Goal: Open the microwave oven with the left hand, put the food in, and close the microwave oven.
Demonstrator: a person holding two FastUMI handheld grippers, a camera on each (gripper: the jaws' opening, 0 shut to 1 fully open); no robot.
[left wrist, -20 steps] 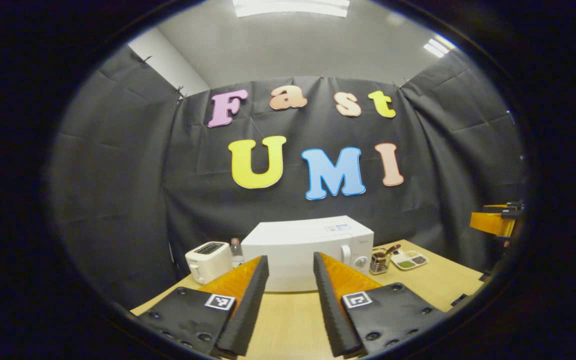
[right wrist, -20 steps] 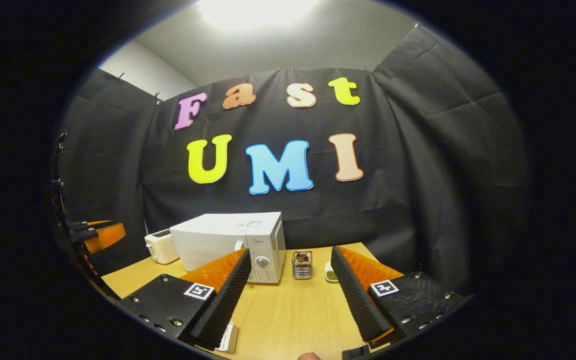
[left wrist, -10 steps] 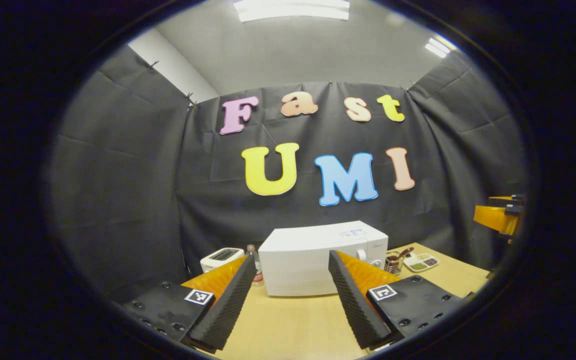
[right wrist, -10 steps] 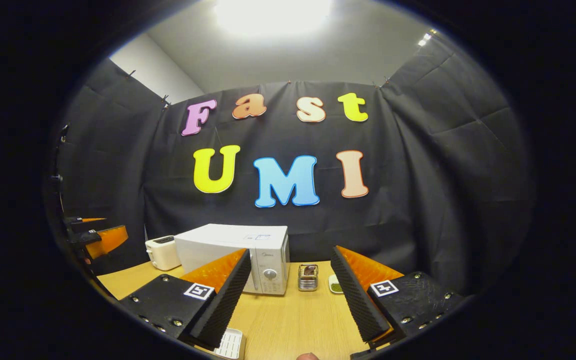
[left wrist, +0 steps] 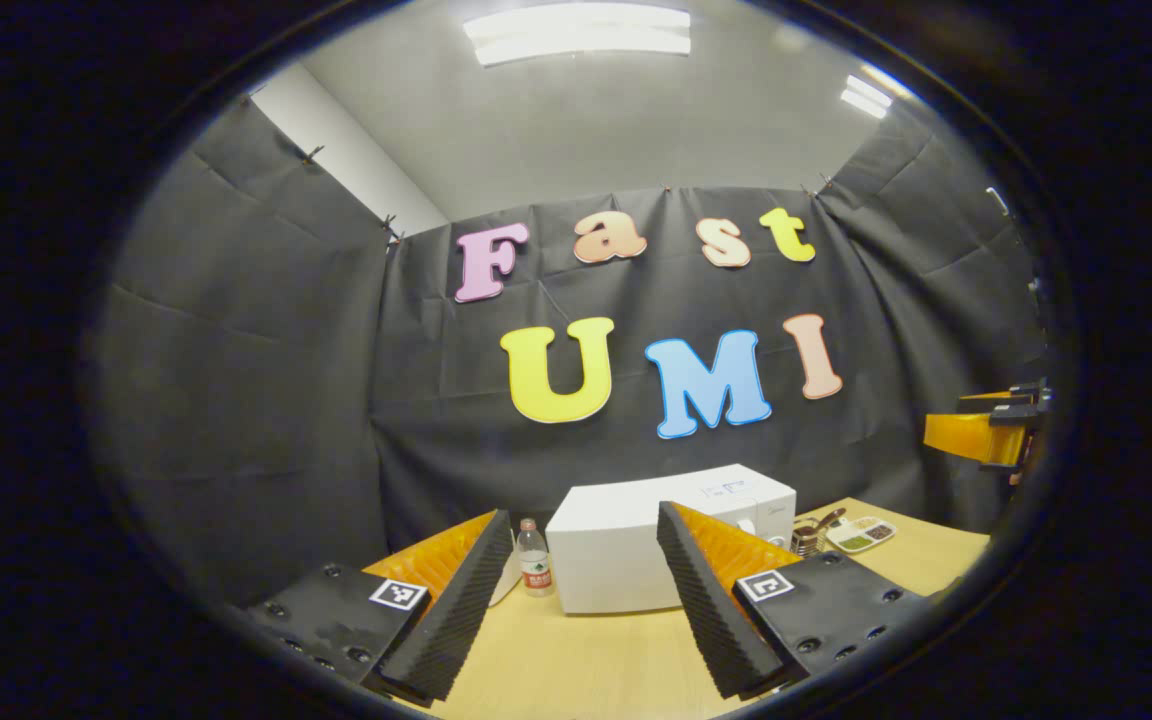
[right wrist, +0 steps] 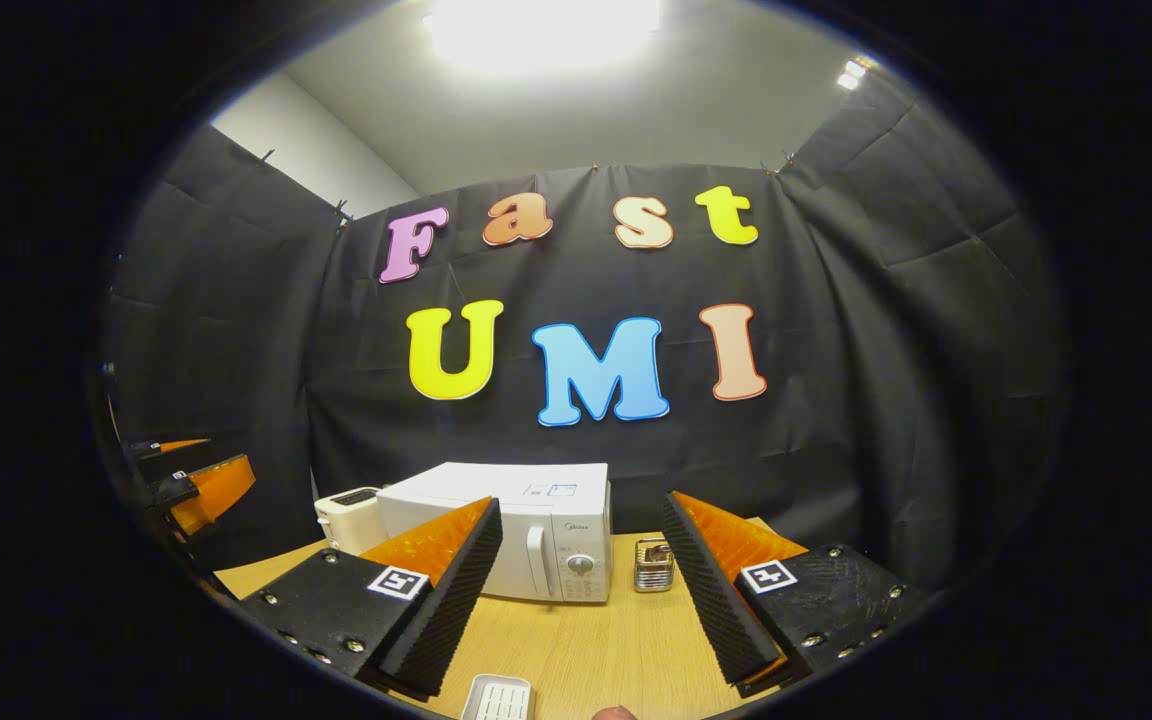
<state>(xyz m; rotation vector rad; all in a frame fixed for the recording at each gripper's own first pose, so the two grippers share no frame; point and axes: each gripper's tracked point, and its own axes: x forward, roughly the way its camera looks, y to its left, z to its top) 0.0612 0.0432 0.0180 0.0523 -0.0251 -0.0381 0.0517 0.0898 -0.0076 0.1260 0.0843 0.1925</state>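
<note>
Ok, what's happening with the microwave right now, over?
Left tool open, empty. Right tool open, empty. White box-shaped microwave shut, untouched, on wooden table. Nothing in the way.

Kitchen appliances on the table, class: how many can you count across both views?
2. The white microwave oven stands at the back of the wooden table, door shut. The white toaster stands just left of it. More could be hidden behind each hand-held gripper's fingers.
</note>
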